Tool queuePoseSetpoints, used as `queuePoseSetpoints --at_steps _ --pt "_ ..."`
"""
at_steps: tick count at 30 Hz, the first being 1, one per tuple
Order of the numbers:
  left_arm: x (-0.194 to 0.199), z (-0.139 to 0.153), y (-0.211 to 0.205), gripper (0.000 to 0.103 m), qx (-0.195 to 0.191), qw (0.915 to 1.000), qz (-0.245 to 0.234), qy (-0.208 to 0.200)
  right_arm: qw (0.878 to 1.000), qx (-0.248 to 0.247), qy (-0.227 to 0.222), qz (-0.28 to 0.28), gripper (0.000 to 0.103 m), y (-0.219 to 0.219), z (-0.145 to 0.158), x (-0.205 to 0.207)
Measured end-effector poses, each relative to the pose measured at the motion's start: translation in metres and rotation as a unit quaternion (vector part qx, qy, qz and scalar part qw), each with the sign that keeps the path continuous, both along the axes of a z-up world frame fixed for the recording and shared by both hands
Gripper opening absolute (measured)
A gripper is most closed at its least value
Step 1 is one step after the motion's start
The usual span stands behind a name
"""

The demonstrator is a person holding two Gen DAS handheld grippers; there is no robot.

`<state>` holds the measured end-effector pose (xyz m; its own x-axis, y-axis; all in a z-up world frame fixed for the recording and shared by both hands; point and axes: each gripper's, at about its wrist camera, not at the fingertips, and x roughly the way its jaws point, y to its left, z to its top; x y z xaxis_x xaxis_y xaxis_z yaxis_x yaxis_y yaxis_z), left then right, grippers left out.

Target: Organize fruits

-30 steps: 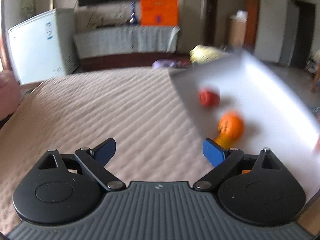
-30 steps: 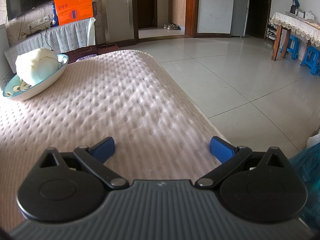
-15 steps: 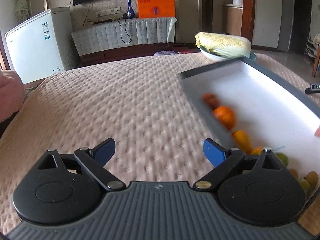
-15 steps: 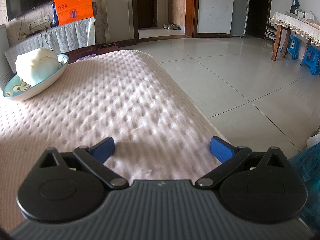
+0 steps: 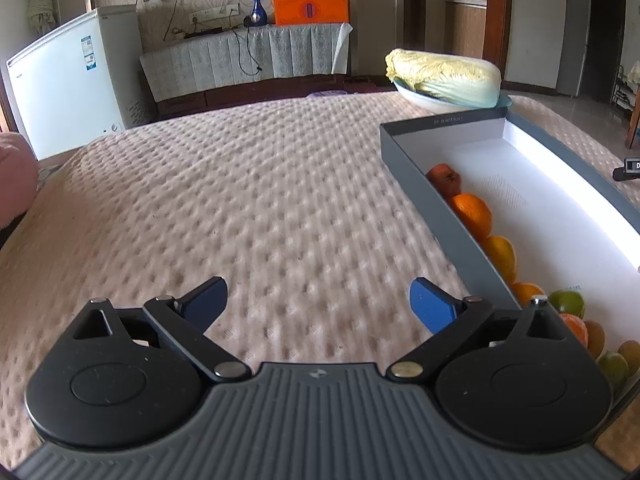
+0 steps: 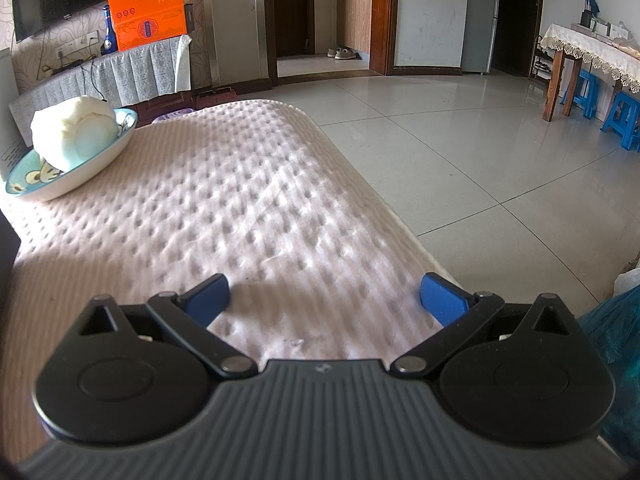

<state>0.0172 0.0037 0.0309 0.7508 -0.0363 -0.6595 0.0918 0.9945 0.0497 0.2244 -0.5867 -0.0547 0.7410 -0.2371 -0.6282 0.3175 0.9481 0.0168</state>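
Note:
In the left wrist view a grey box with a white inside (image 5: 424, 184) lies on the quilted cover at the right. Along its near wall lie a red fruit (image 5: 444, 178), an orange (image 5: 472, 214), a yellow-orange fruit (image 5: 500, 254), a green fruit (image 5: 566, 302) and several more small fruits partly hidden by the gripper body. My left gripper (image 5: 318, 302) is open and empty, low over the cover, left of the box. My right gripper (image 6: 326, 298) is open and empty over the cover near its right edge.
A cabbage (image 5: 444, 78) sits in a bowl (image 5: 412, 98) behind the box; both also show in the right wrist view, the cabbage (image 6: 76, 134) and the bowl (image 6: 68, 184). The cover (image 5: 240, 200) ends at the tiled floor (image 6: 480, 160) on the right. A white freezer (image 5: 68, 80) stands far left.
The box has come down from a tilt to lie flat, and the fruits have rolled to its near wall. The right gripper has not moved.

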Motion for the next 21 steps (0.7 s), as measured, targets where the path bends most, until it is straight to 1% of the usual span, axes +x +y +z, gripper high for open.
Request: queuePoseSetpoints --at_steps 9,14,21 --pt "0.01 -0.013 0.003 0.103 -0.009 0.999 0.01 0.042 1.0 0.0 0.0 0.0 0.103 0.0 0.0 0.0" --pt "0.013 -0.016 0.007 0.103 -0.023 0.9984 0.018 0.049 1.0 0.0 0.0 0.0 0.103 0.0 0.0 0.0" --pt "0.015 -0.016 0.006 0.103 -0.025 0.9982 0.024 0.049 1.0 0.0 0.0 0.0 0.103 0.0 0.0 0.0"
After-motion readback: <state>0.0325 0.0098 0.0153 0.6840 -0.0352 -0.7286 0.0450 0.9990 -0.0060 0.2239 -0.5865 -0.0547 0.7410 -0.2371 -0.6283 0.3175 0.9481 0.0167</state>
